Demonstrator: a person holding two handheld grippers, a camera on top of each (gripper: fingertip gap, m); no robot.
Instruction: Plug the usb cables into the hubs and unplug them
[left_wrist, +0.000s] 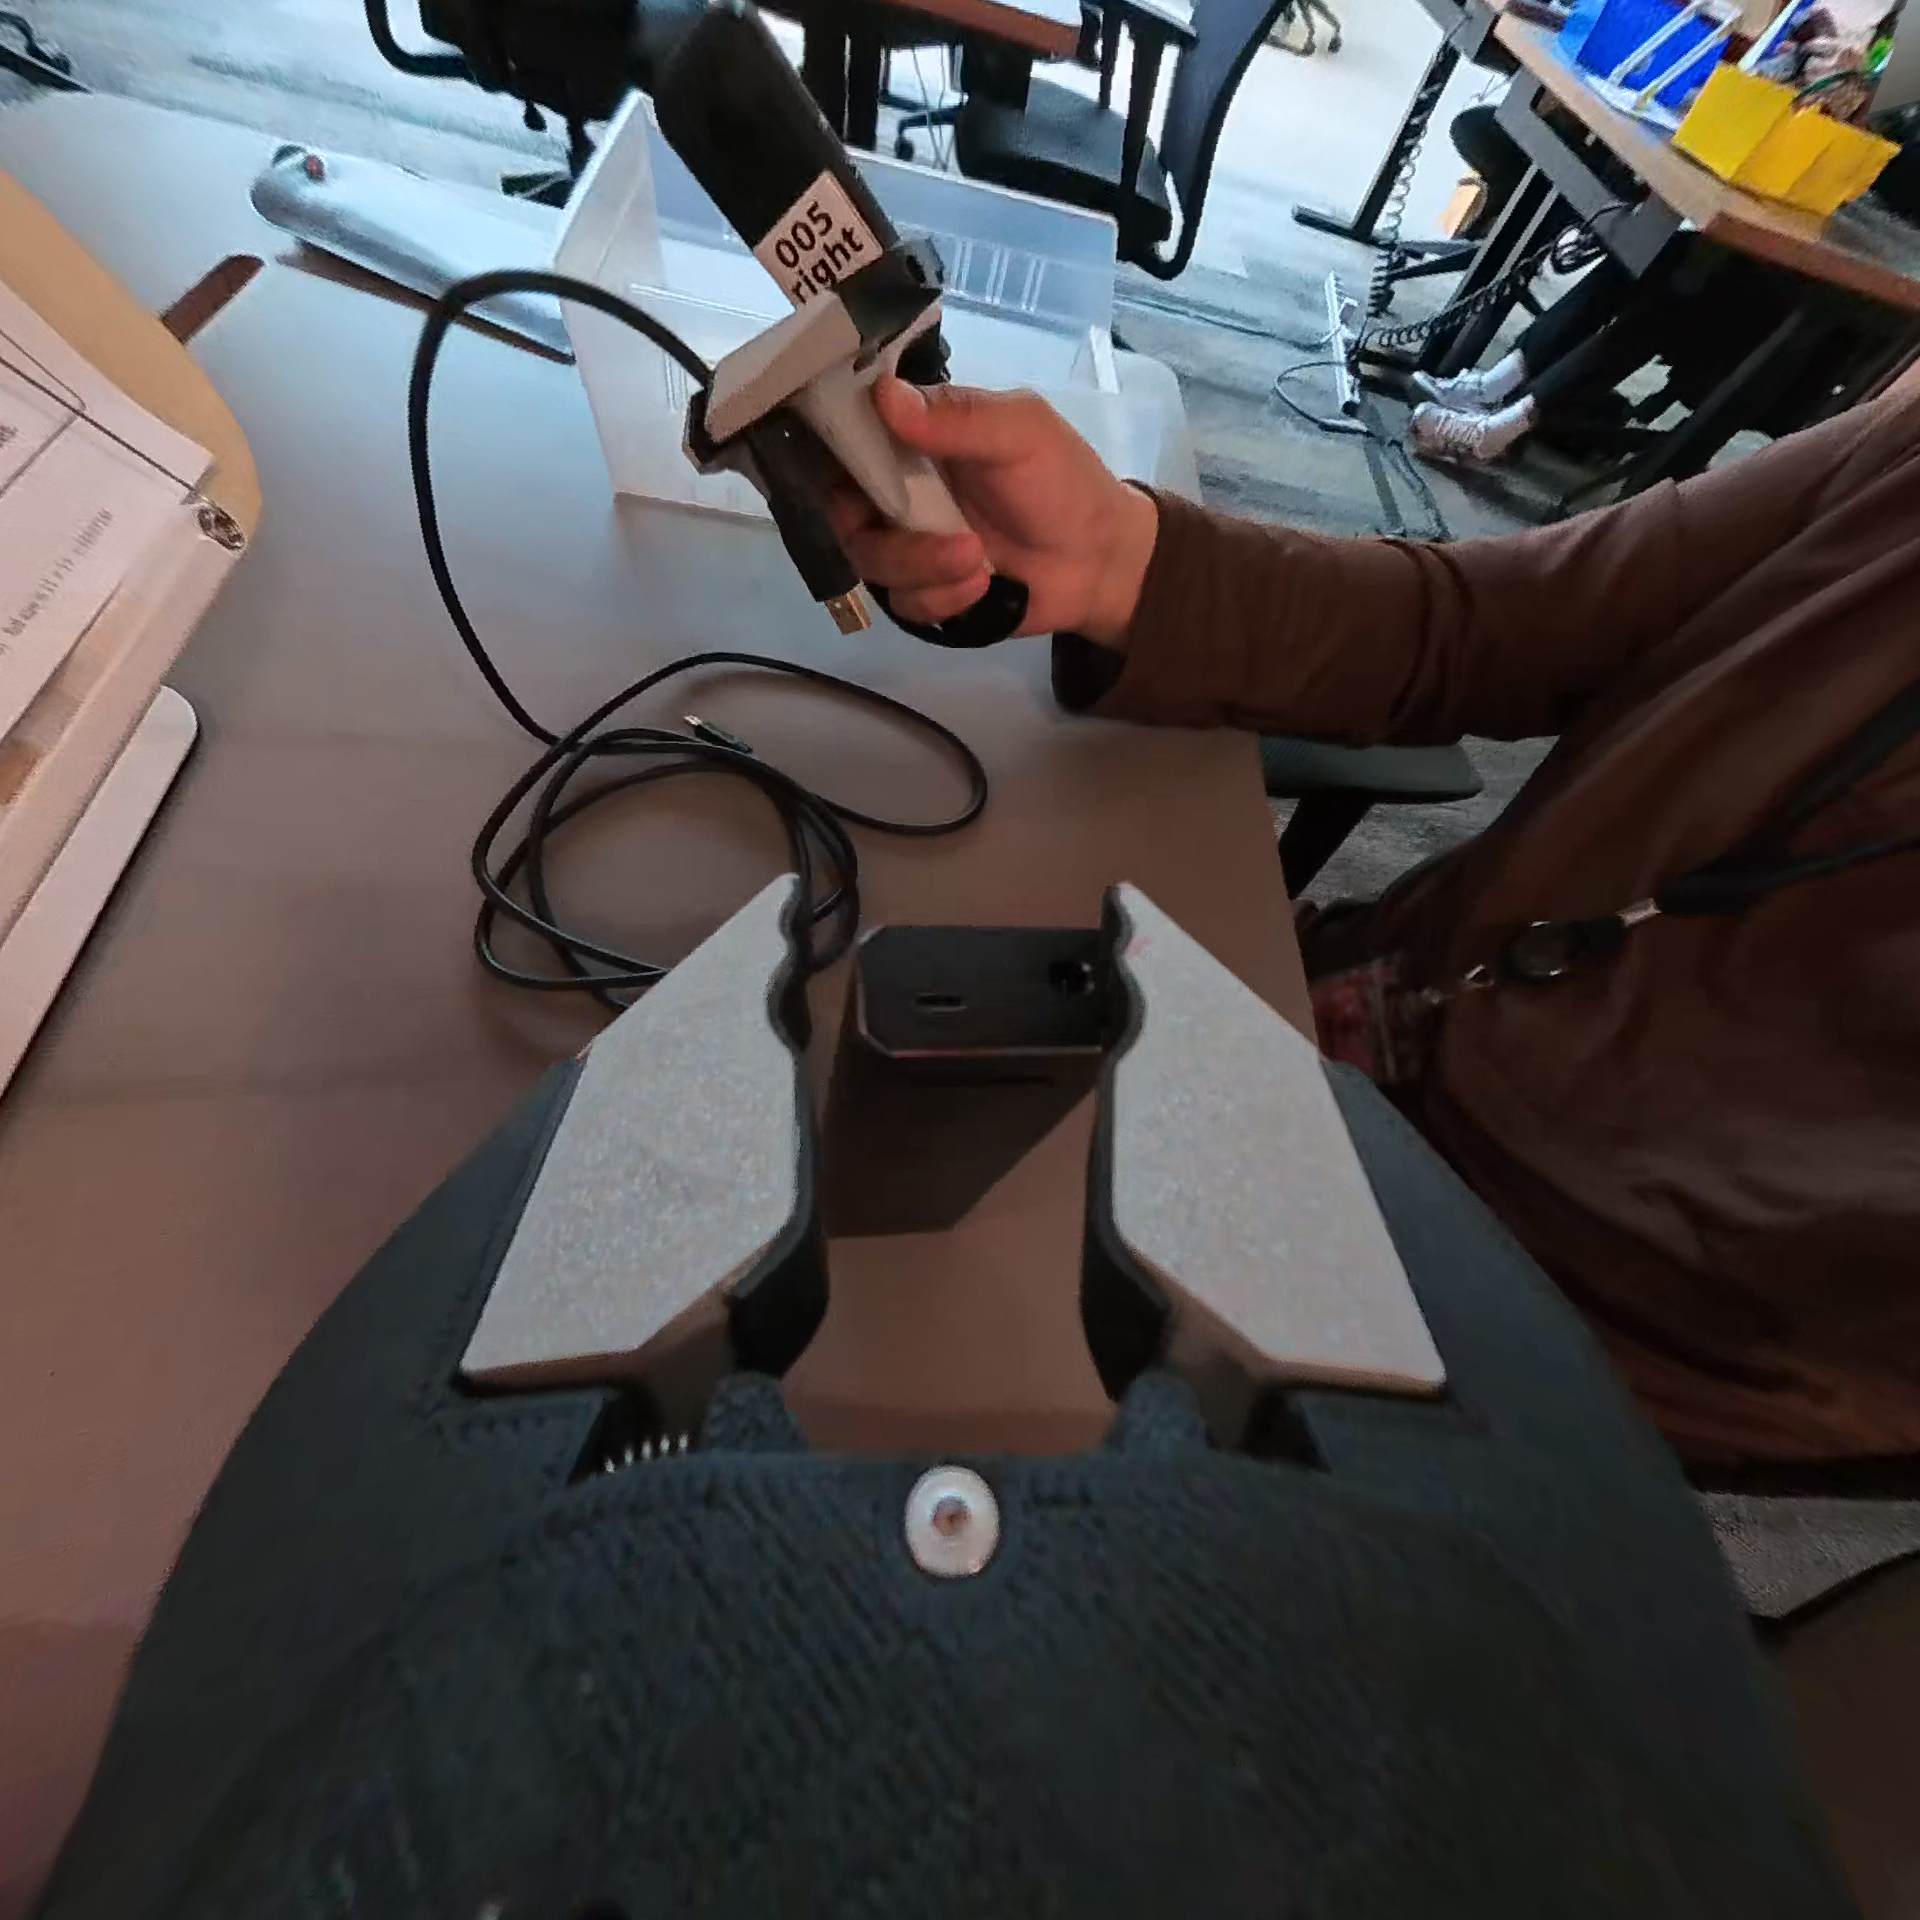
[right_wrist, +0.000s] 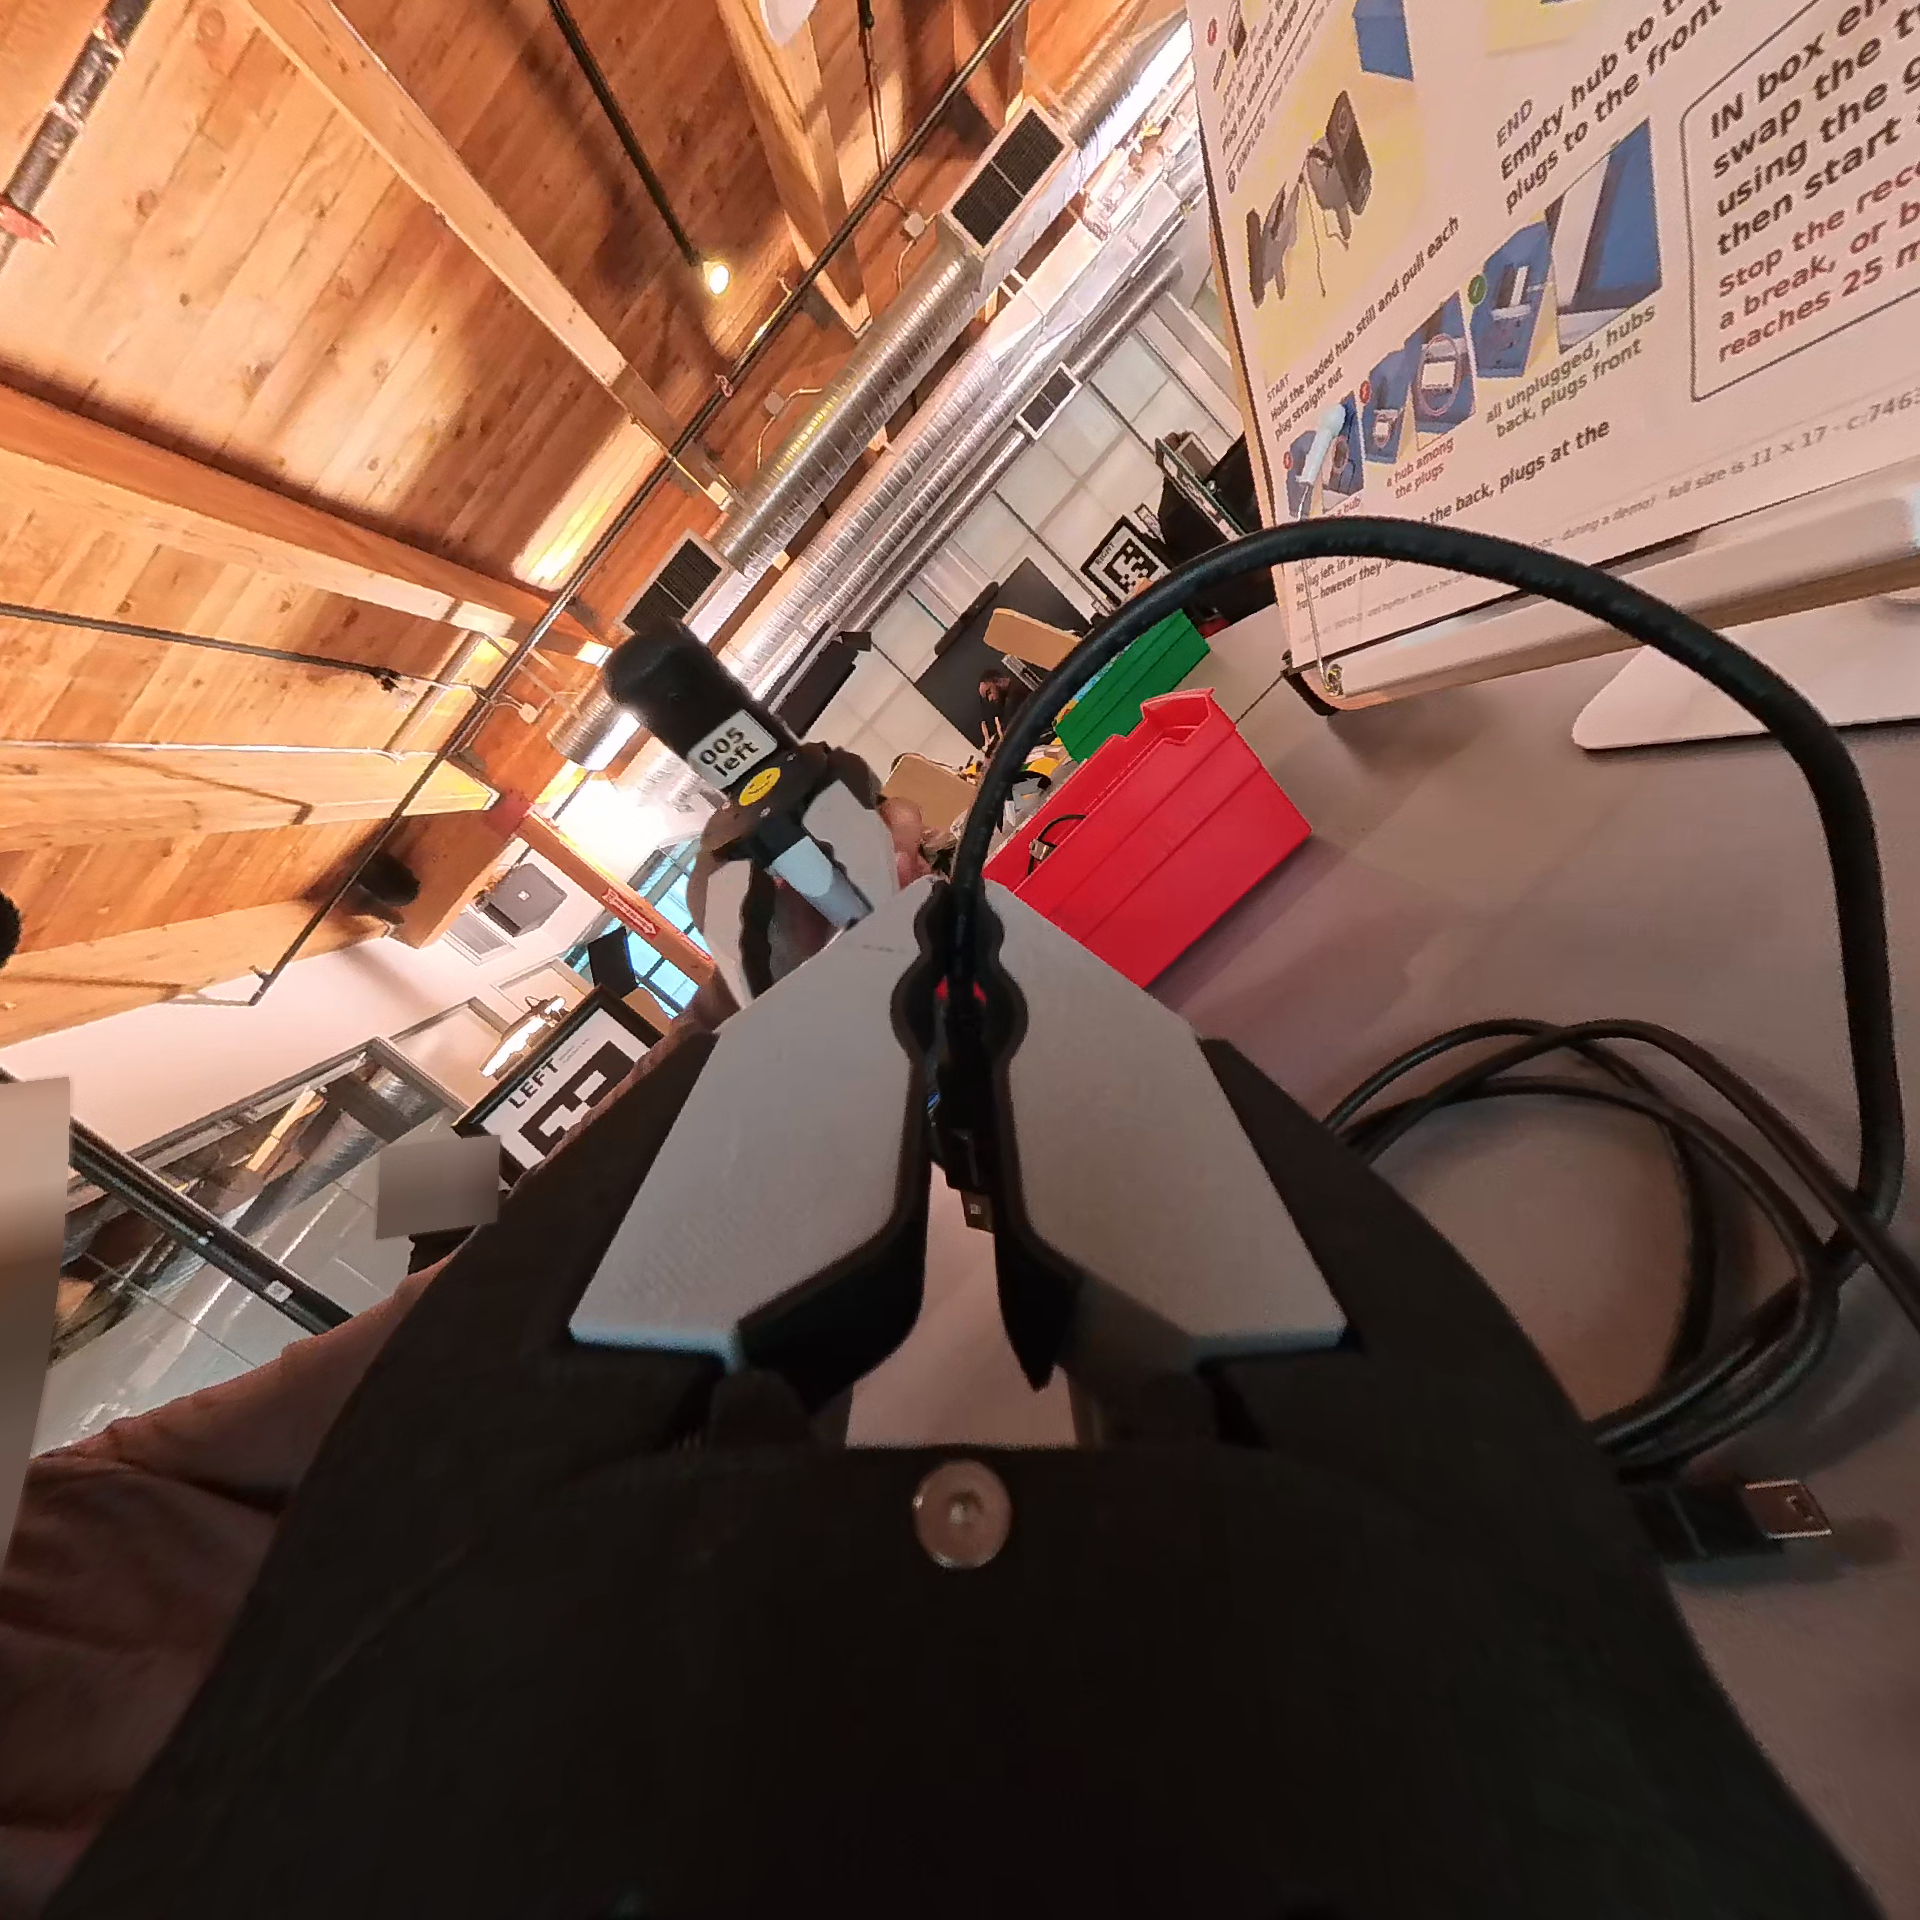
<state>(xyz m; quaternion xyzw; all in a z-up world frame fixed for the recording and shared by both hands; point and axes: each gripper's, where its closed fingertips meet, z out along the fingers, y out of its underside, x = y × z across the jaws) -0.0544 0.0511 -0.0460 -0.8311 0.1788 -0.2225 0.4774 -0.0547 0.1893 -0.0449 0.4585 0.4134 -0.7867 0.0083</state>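
Observation:
My left gripper (left_wrist: 956, 940) is shut on a black usb hub (left_wrist: 977, 1003), gripping its sides near the end face with the ports, just above the grey table (left_wrist: 312, 935). My right gripper (right_wrist: 961, 935) is shut on a black usb cable (right_wrist: 1558, 582) just behind its plug (right_wrist: 971, 1195), which points back between the fingers. In the left wrist view the right gripper (left_wrist: 790, 436) is held up by a hand beyond the hub, with the metal plug (left_wrist: 850, 611) pointing down towards the hub but apart from it. The cable's slack (left_wrist: 665, 821) lies coiled on the table.
A clear plastic bin (left_wrist: 644, 343) stands behind the coil. An instruction board (right_wrist: 1558, 312) on a white stand is at the table's side, with a red bin (right_wrist: 1143, 842) and a green bin (right_wrist: 1132, 675) beyond. The cable's other plug (right_wrist: 1756, 1522) lies on the table. The person's brown sleeve (left_wrist: 1455, 623) is at the right. Tip to tip, the grippers are about 15 cm apart.

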